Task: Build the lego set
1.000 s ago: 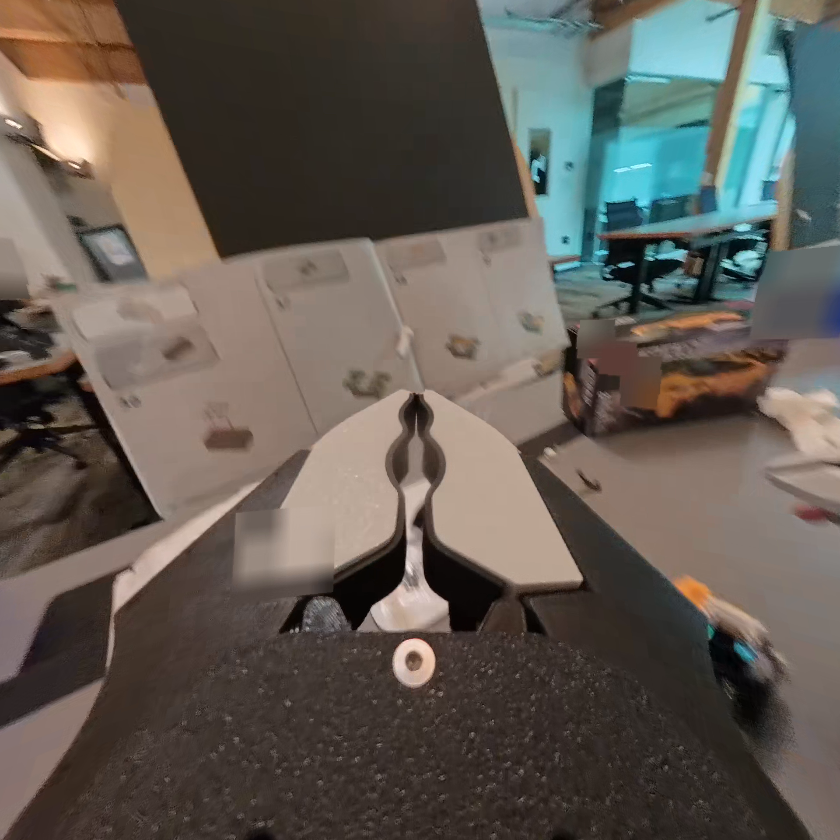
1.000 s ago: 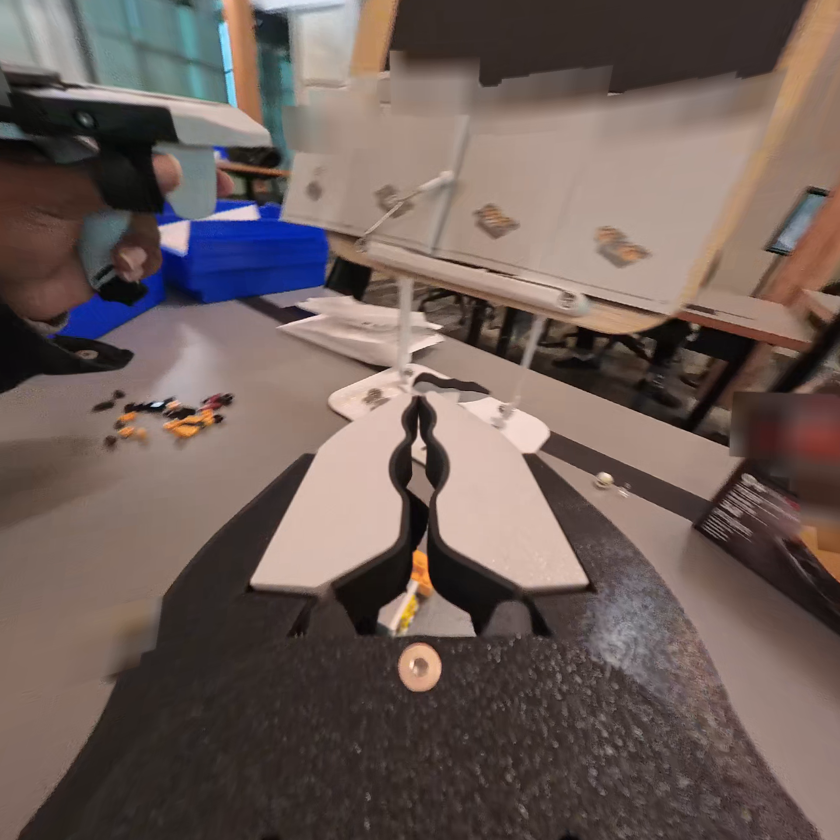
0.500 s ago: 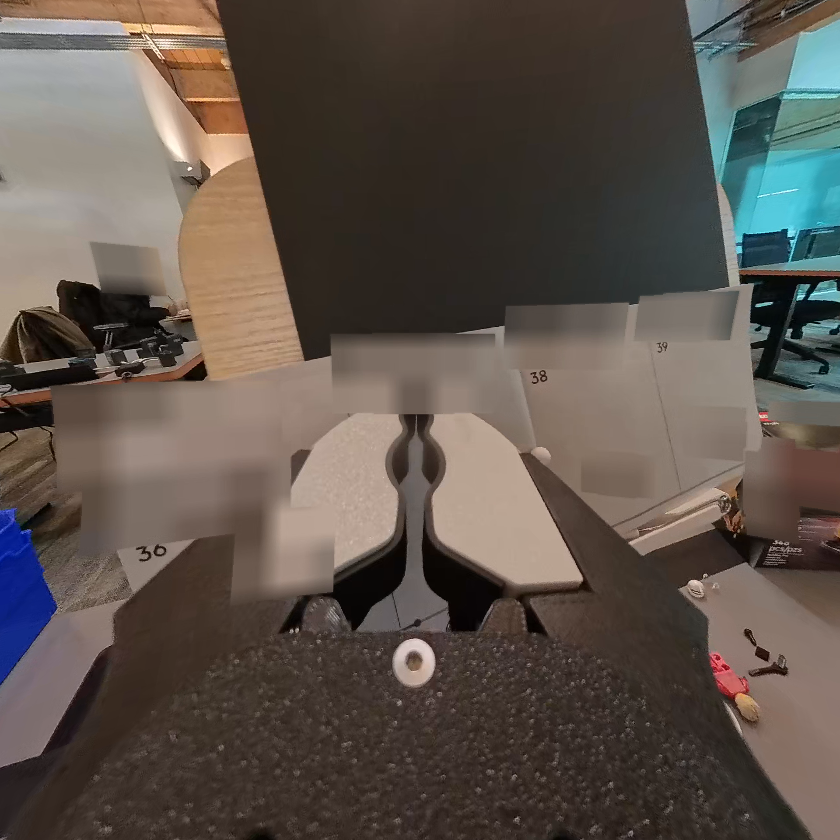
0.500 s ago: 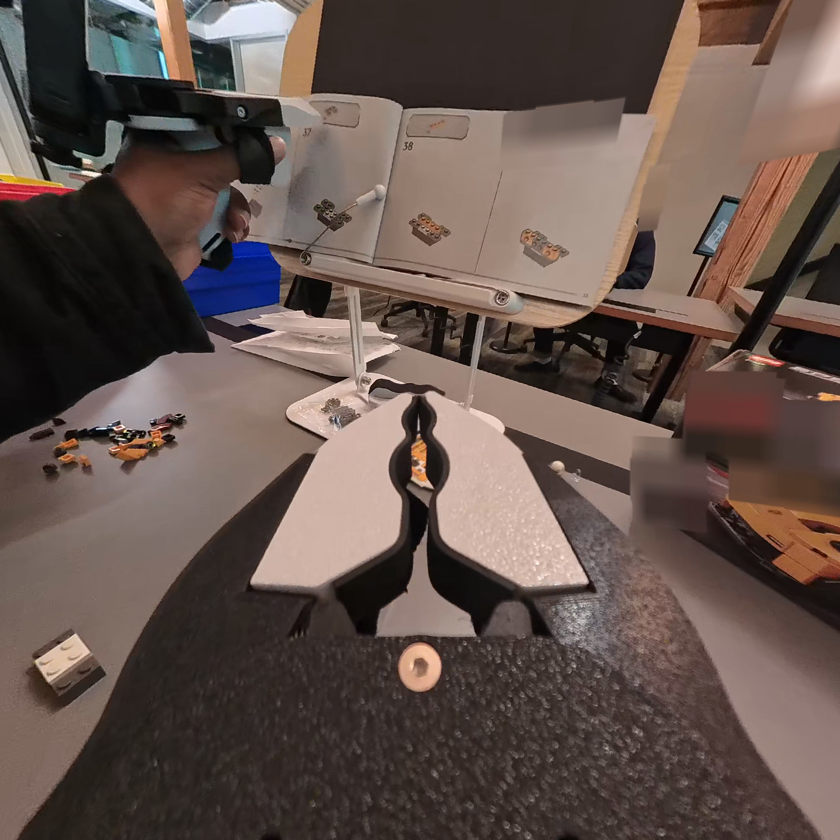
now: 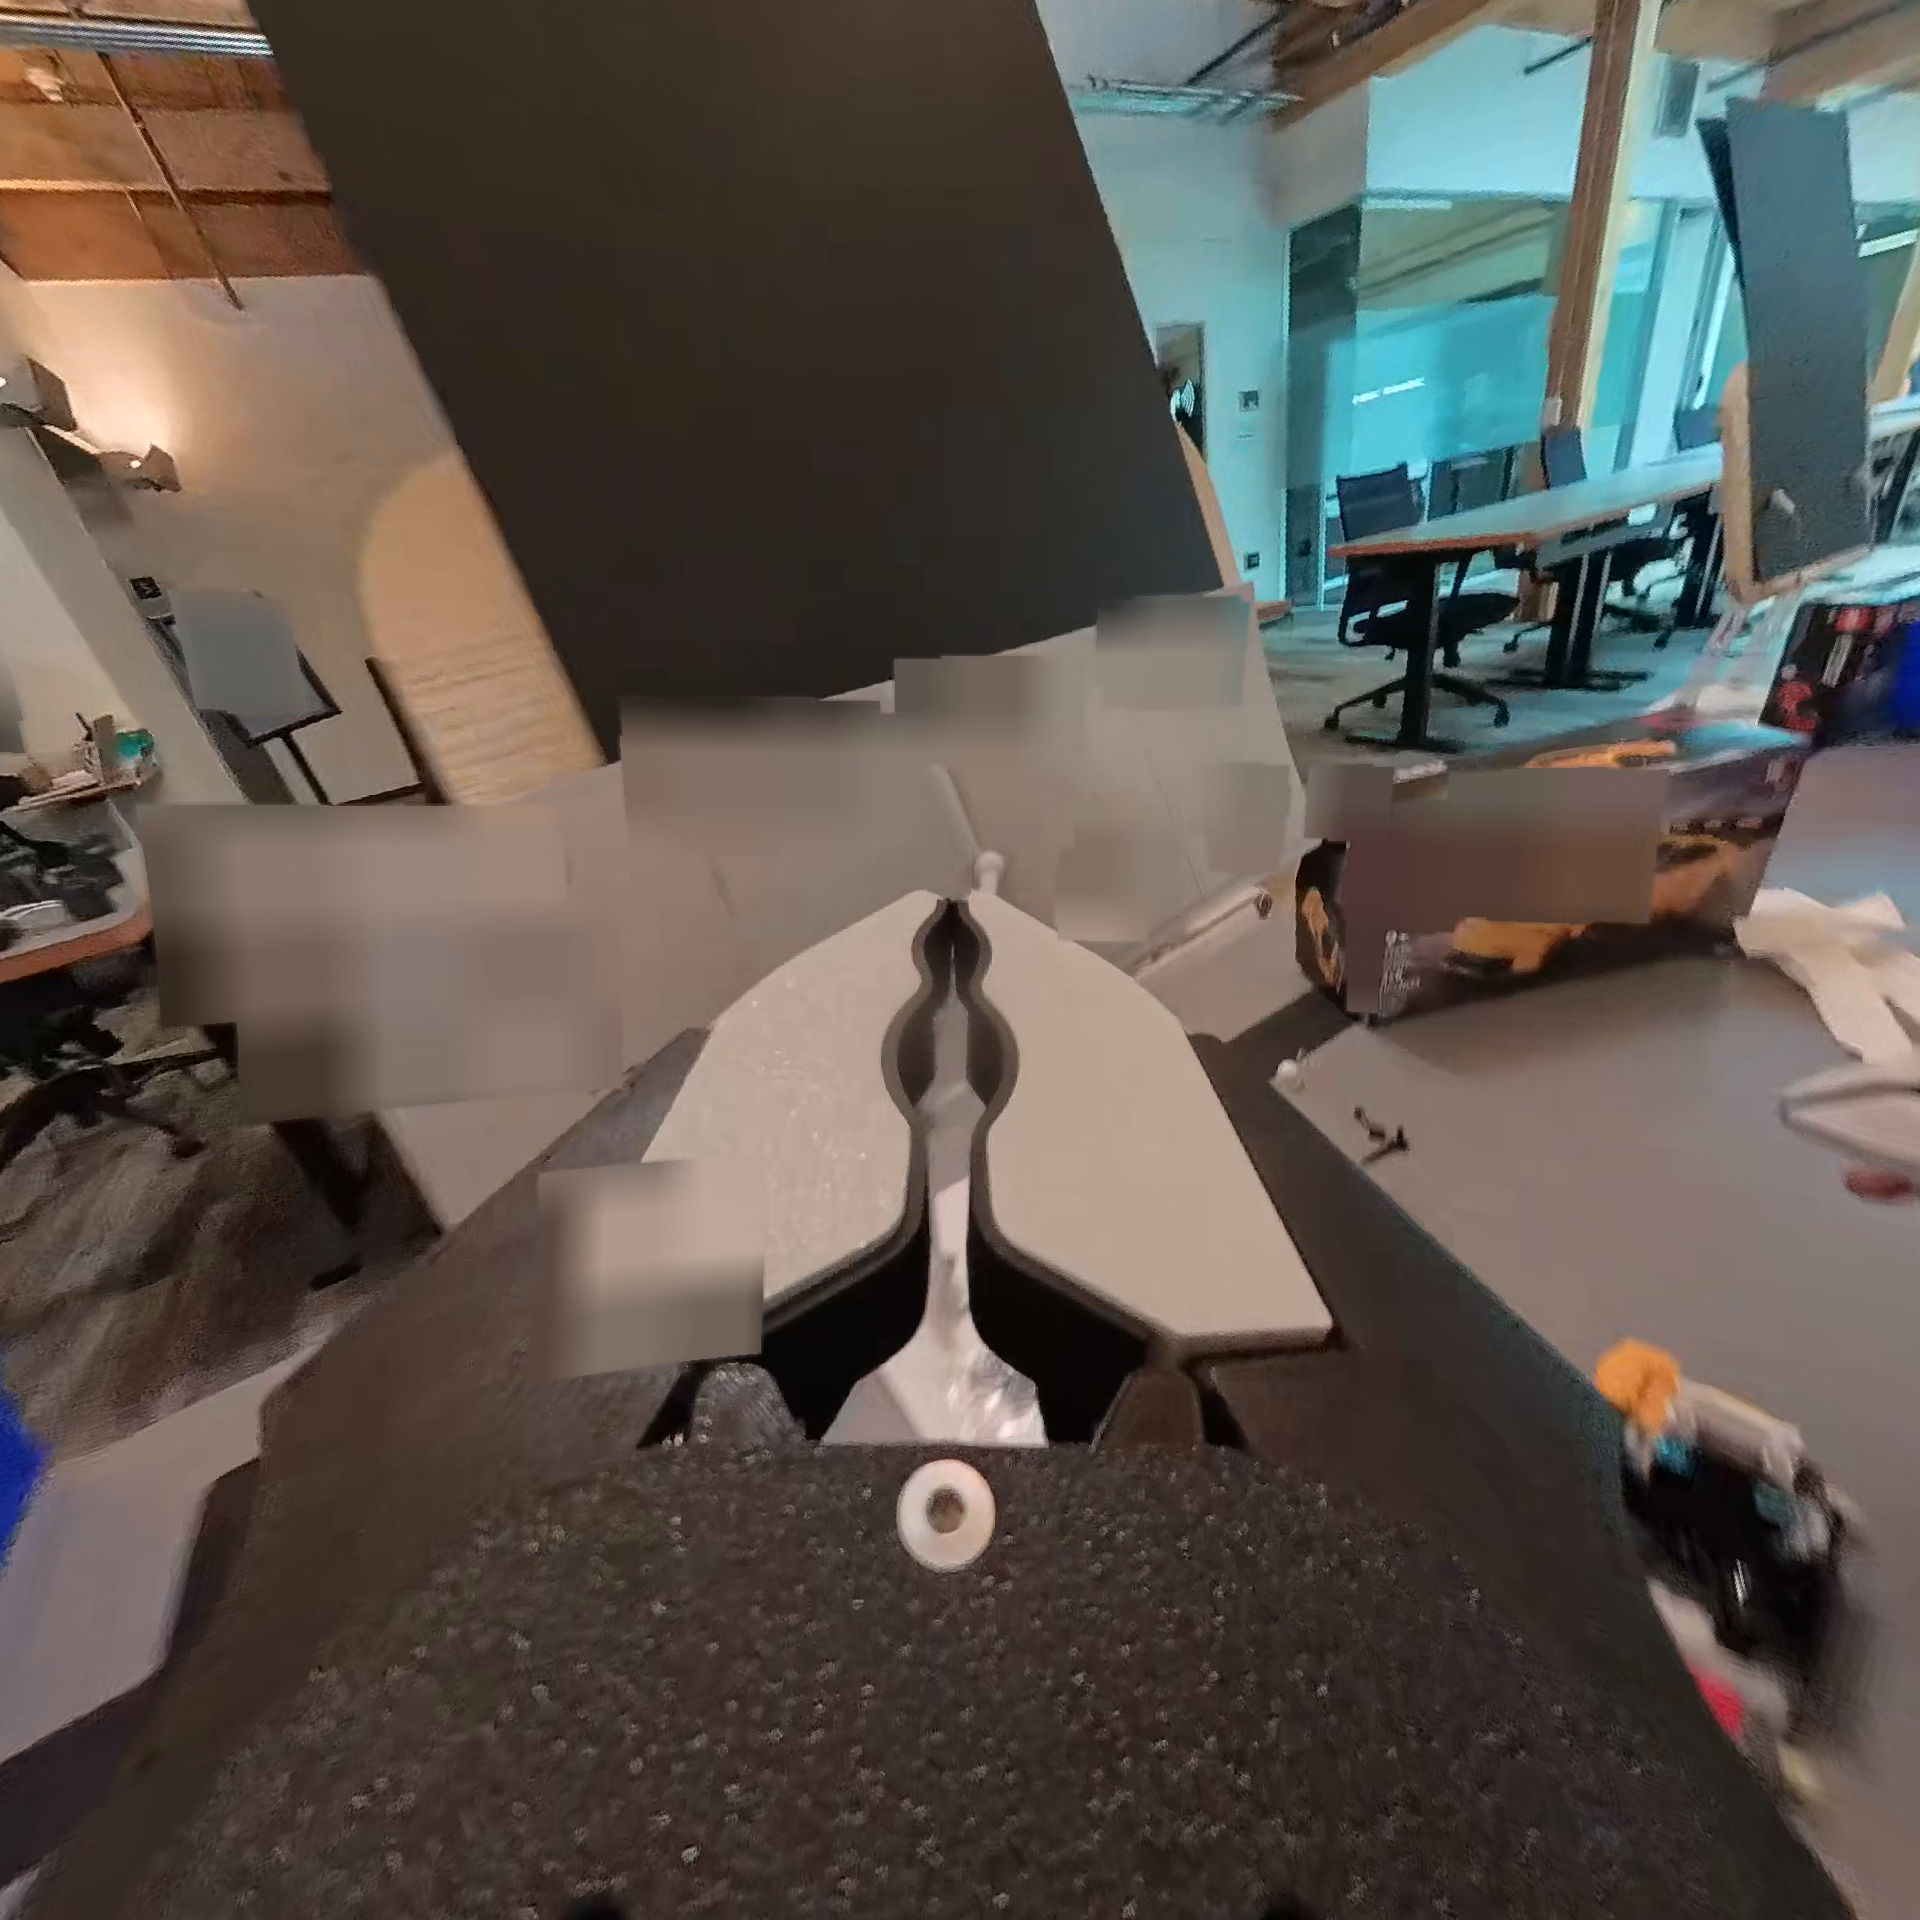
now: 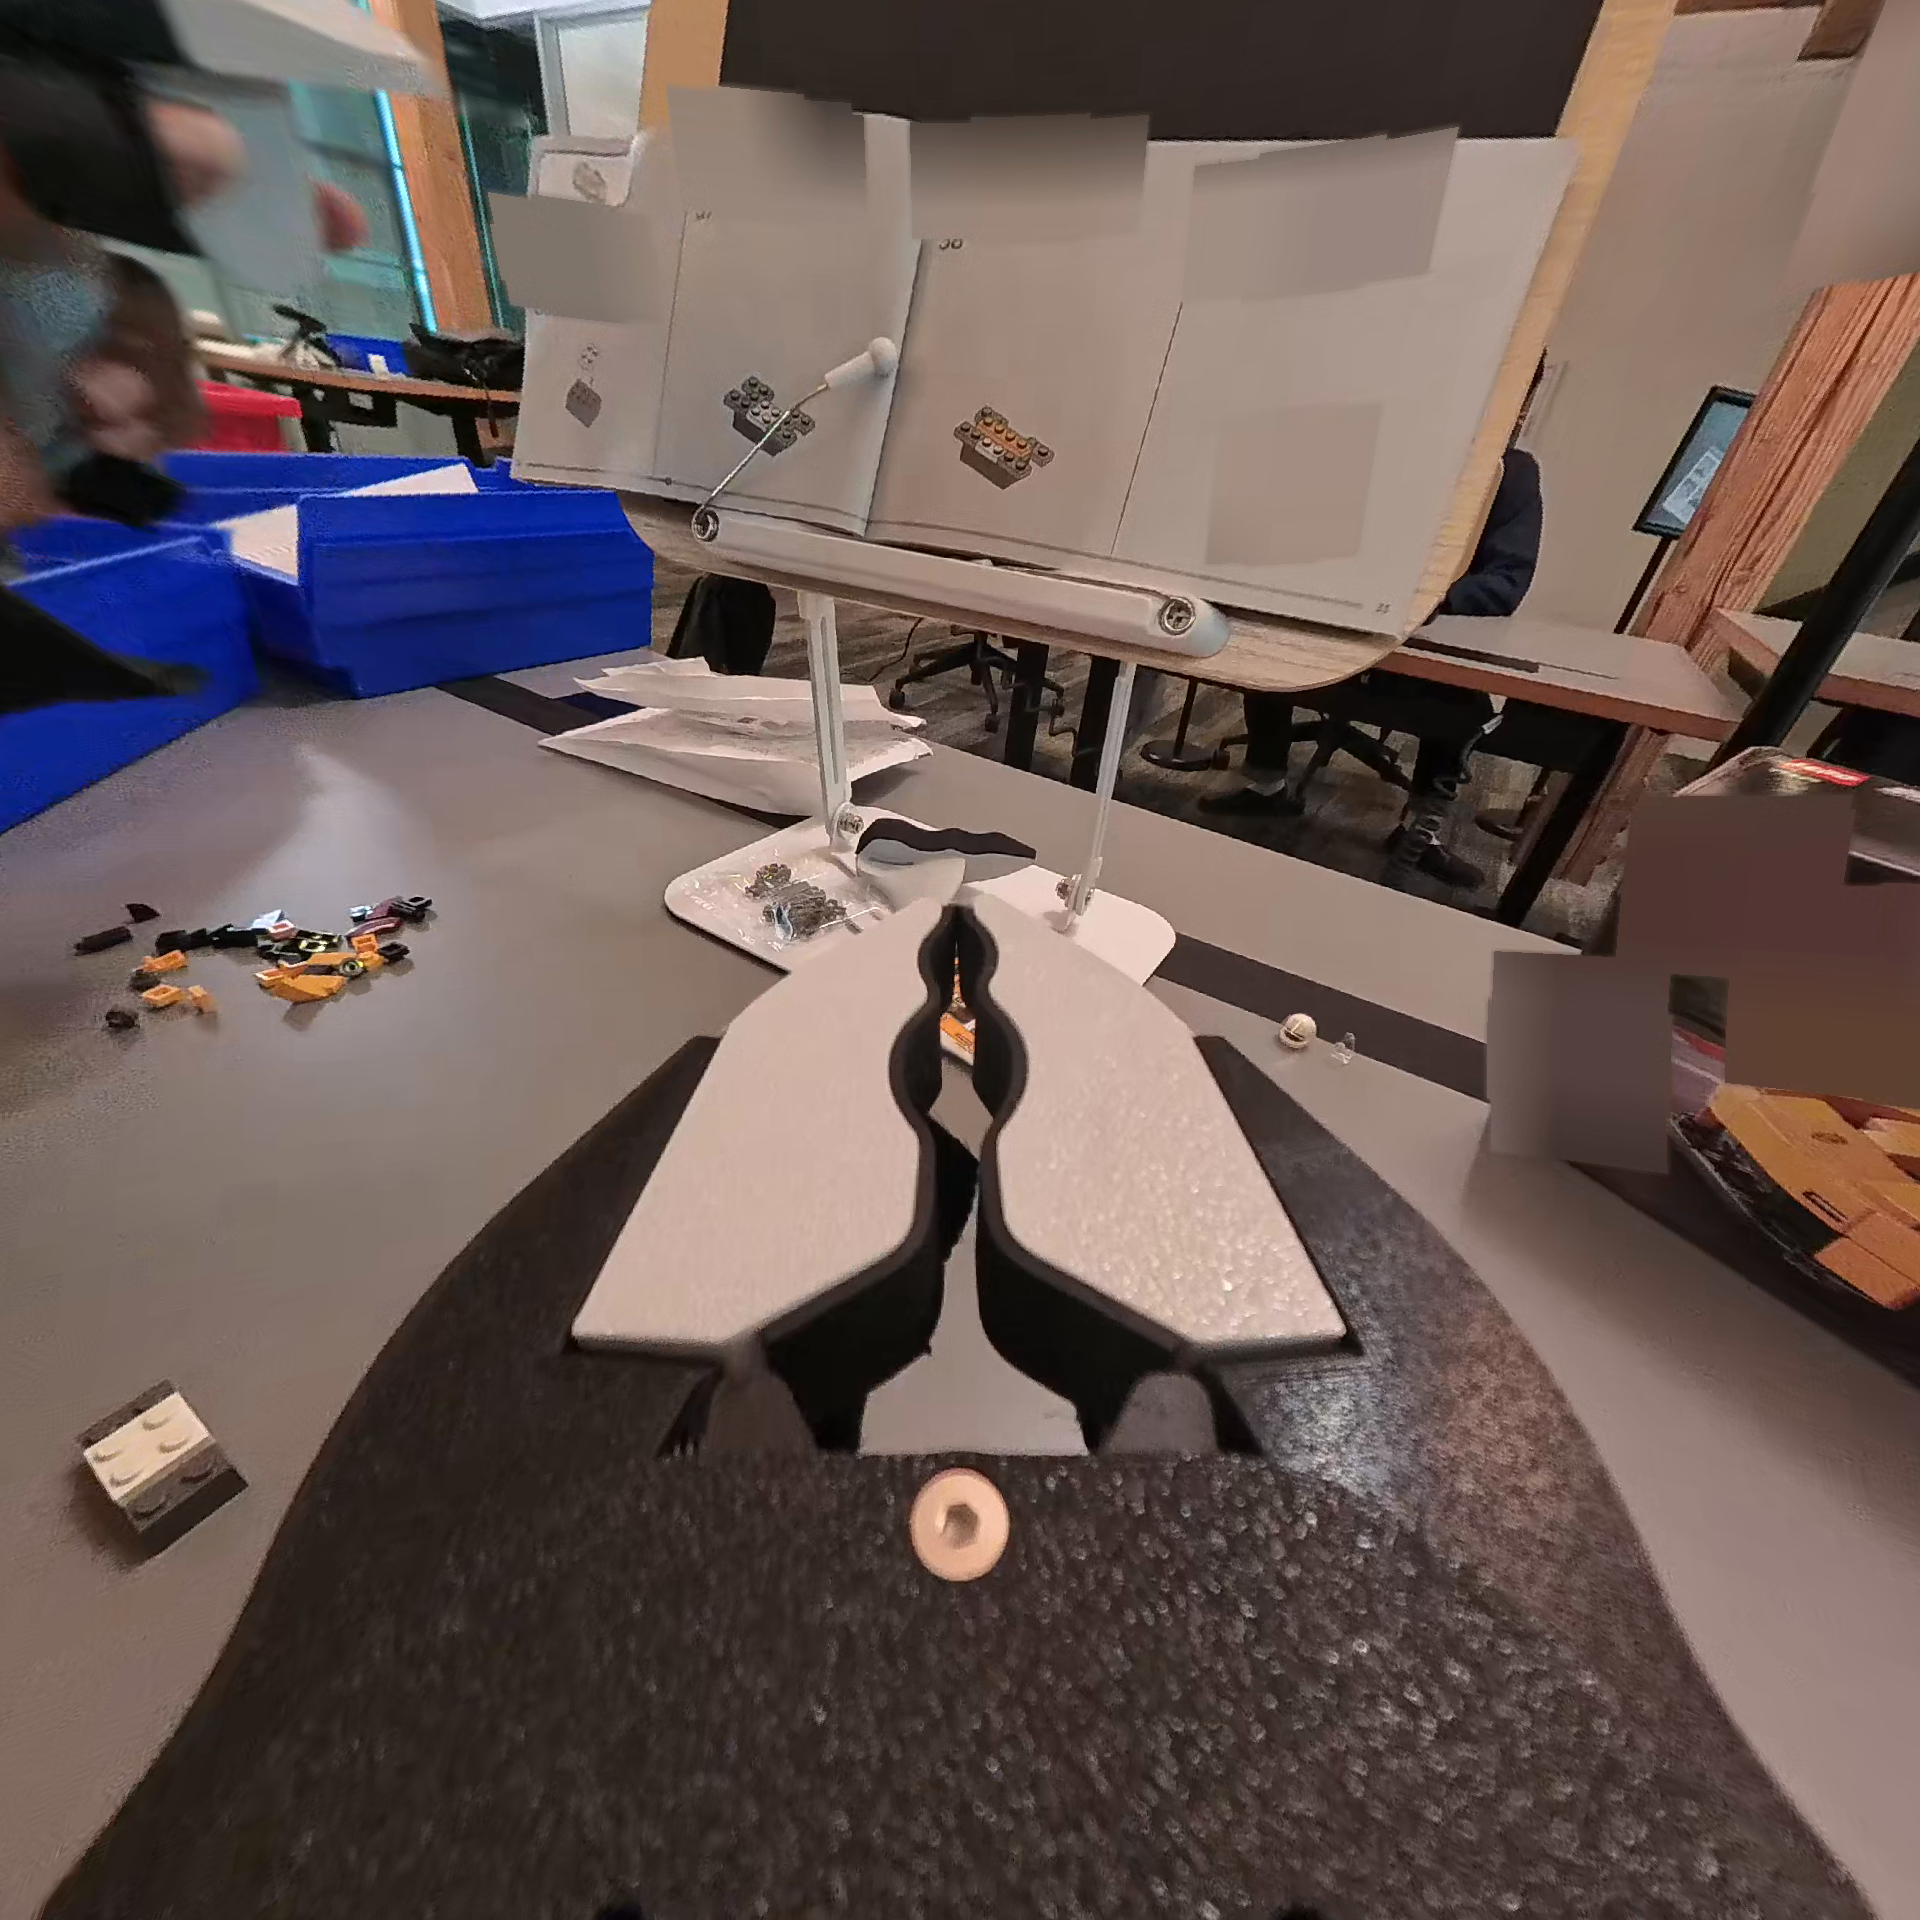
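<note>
Lego model [image 5: 1725, 1527] — blurred, edge-cropped | left gripper [image 5: 952, 914] jaws closed, empty | right gripper [image 6: 954, 916] jaws closed

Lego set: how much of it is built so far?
Partway, seemingly. A blurry black-and-orange model and a small white-topped block are assembled. Left gripper and right gripper are shut, apparently holding nothing. Loose pieces lie unused on the table.

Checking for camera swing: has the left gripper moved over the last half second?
Yes. In its own view the box sat at the right edge and now lies nearer the middle, so the left gripper has swung rightward.
</note>
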The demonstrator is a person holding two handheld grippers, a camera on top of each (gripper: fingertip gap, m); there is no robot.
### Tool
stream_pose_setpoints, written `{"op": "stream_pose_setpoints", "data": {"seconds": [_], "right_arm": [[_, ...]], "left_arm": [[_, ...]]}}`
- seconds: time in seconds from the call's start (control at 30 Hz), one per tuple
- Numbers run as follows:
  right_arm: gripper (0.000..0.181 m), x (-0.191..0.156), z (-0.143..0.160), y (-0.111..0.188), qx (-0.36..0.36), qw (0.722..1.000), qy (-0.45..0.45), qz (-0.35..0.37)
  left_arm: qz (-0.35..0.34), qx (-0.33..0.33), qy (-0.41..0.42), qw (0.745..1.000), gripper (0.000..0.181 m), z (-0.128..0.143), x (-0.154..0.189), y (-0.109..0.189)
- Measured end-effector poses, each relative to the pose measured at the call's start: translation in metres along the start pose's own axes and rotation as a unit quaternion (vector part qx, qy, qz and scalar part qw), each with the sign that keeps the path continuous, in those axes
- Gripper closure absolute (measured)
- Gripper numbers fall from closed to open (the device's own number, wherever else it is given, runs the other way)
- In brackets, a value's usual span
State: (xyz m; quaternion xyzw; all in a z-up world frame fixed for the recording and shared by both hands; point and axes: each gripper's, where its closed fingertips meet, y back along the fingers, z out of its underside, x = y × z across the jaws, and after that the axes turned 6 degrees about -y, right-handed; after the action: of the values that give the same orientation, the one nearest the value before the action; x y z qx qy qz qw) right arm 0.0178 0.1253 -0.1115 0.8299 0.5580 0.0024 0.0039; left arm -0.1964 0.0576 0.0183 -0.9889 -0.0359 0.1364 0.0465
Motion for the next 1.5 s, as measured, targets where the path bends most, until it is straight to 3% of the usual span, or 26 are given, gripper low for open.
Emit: {"op": "stream_pose_setpoints", "data": {"seconds": [0.03, 0.13, 0.2, 0.3, 0.37, 0.47, 0.53, 0.77, 0.87, 0.97, 1.03, 1.1, 1.17, 1.27, 1.4, 1.5], "right_arm": [[0.181, 0.000, 0.000, 0.000, 0.000, 1.000, 0.001, 0.000], [0.181, -0.001, -0.002, 0.001, 0.000, 1.000, 0.004, -0.001], [0.181, -0.002, -0.002, 0.002, -0.001, 1.000, 0.003, -0.006], [0.181, -0.007, 0.001, 0.000, -0.010, 1.000, 0.004, -0.019], [0.181, -0.011, 0.002, 0.000, -0.012, 1.000, 0.006, -0.027], [0.181, -0.016, 0.003, -0.001, -0.015, 0.999, 0.015, -0.033], [0.181, -0.019, 0.004, -0.001, -0.018, 0.999, 0.021, -0.034], [0.181, -0.020, 0.010, -0.002, -0.029, 0.999, 0.031, -0.027], [0.181, -0.019, 0.013, -0.002, -0.034, 0.999, 0.024, -0.029], [0.181, -0.020, 0.014, -0.003, -0.036, 0.998, 0.023, -0.034], [0.181, -0.021, 0.012, -0.002, -0.034, 0.998, 0.024, -0.036], [0.181, -0.021, 0.011, -0.002, -0.031, 0.999, 0.023, -0.038], [0.181, -0.022, 0.012, -0.003, -0.032, 0.998, 0.019, -0.042], [0.181, -0.027, 0.015, -0.004, -0.038, 0.998, 0.015, -0.056], [0.181, -0.028, 0.010, -0.001, -0.027, 0.998, 0.026, -0.057], [0.181, -0.025, 0.004, 0.002, -0.018, 0.998, 0.029, -0.050]], "left_arm": [[-0.003, -0.009, -0.010, 1.000, 0.181, -0.001, -0.007, 0.019], [-0.038, -0.092, -0.037, 0.994, 0.181, 0.013, -0.056, 0.085], [-0.059, -0.213, -0.032, 0.975, 0.181, 0.047, -0.104, 0.135], [-0.055, -0.418, -0.020, 0.906, 0.169, 0.119, -0.172, 0.218], [-0.020, -0.541, -0.025, 0.840, 0.164, 0.173, -0.202, 0.272], [0.055, -0.649, -0.006, 0.759, 0.155, 0.235, -0.213, 0.327], [0.084, -0.683, 0.013, 0.725, 0.149, 0.260, -0.211, 0.342], [0.118, -0.730, 0.040, 0.672, 0.144, 0.302, -0.210, 0.354], [0.127, -0.725, 0.061, 0.674, 0.164, 0.304, -0.207, 0.351], [0.114, -0.731, 0.038, 0.672, 0.164, 0.304, -0.212, 0.352], [0.104, -0.721, 0.023, 0.684, 0.164, 0.289, -0.211, 0.347], [0.098, -0.672, 0.006, 0.734, 0.164, 0.252, -0.198, 0.321], [0.124, -0.619, -0.027, 0.775, 0.165, 0.205, -0.162, 0.289], [0.208, -0.561, -0.071, 0.798, 0.165, 0.158, -0.072, 0.243], [0.333, -0.507, -0.105, 0.788, 0.165, 0.151, 0.058, 0.194], [0.396, -0.482, -0.106, 0.775, 0.165, 0.166, 0.125, 0.169]]}}
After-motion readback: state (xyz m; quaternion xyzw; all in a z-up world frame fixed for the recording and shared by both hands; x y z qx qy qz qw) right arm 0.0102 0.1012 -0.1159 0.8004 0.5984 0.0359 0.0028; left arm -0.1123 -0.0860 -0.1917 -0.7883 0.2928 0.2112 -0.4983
